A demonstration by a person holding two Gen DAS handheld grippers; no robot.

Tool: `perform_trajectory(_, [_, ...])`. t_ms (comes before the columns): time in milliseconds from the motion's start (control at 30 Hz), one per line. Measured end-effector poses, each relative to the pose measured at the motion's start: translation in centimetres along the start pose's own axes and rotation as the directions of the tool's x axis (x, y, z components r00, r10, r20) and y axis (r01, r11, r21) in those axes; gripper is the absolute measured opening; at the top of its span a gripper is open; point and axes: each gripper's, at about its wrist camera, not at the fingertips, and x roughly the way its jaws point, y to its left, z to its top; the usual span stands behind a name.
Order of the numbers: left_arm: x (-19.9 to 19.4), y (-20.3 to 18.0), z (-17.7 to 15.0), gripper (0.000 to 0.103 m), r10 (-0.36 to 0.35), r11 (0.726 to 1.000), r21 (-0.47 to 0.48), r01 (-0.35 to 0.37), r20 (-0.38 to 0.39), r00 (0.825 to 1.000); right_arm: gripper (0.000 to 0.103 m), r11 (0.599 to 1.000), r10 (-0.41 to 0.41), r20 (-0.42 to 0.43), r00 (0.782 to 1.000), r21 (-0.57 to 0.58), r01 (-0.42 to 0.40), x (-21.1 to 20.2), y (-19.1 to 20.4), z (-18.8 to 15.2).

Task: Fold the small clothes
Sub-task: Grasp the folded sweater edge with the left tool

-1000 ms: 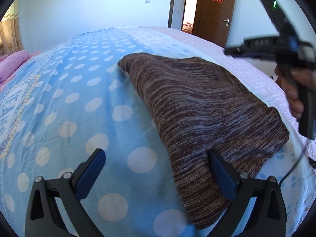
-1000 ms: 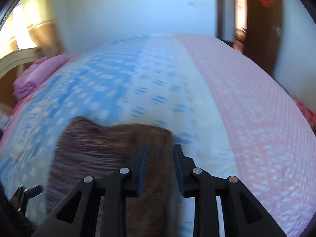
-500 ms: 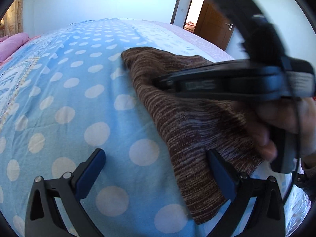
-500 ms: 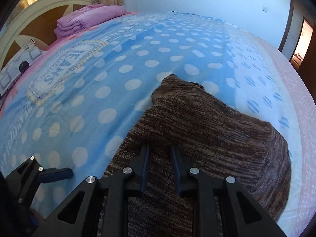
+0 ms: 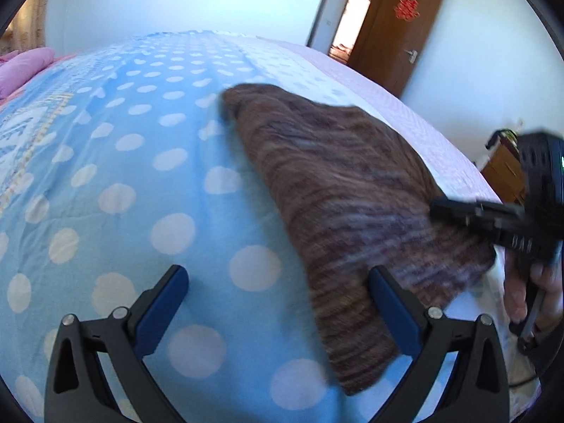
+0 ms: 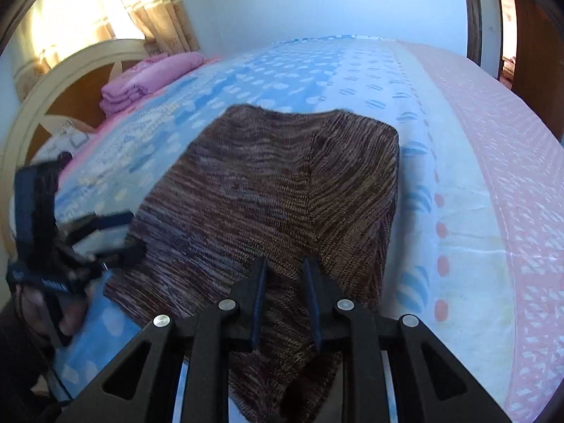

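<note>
A brown striped knit garment [image 5: 338, 183] lies folded on the blue dotted bedsheet [image 5: 116, 176]. My left gripper [image 5: 278, 299] is open and empty, low over the sheet, its right finger at the garment's near left edge. My right gripper [image 6: 283, 275] has its jaws narrowly apart with a fold of the garment [image 6: 268, 190] between them; the cloth hangs down below the fingers. The right gripper also shows in the left wrist view [image 5: 493, 218], at the garment's right edge. The left gripper shows in the right wrist view [image 6: 116, 236], at the garment's left edge.
Folded pink bedding [image 6: 148, 81] sits by the cream headboard [image 6: 46, 95] at the far left. A pink patterned strip of the bed cover [image 6: 511, 162] runs along the right. A brown door [image 5: 398, 31] and a wooden cabinet [image 5: 504, 176] stand beyond the bed.
The right gripper swung over the garment from the right, then drew back to its near right edge and took a fold of it. The left gripper stayed open and shifted slightly.
</note>
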Motion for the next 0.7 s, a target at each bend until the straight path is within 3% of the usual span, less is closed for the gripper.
perform_trajectory(133, [0.1,-0.9,0.3,0.103,0.021,0.999,0.029,-0.021,-0.003,1.000,0.034,0.993,0.010,0.094,0.995,0.112,-0.020,-0.6,-2.9,1.7])
perform_trajectory(233, [0.6,-0.5,0.7,0.103,0.019,1.000,0.002,-0.019,-0.014,1.000,0.038,0.973,0.000,0.089,0.996,0.231,-0.021,0.8,-6.3,3.1])
perform_trajectory(500, [1.2,-1.3,1.0,0.102,0.039,0.999,0.015,-0.039,-0.017,0.999,0.038,0.945,0.042,0.044,0.998,0.323,-0.054,5.1,-10.6,5.1])
perform_trajectory(700, [1.3,-1.8,1.0,0.098,0.044,0.998,0.042,-0.043,-0.022,0.999,0.038,0.938,0.071,0.049,0.996,0.337,-0.084,7.0,-11.4,6.3])
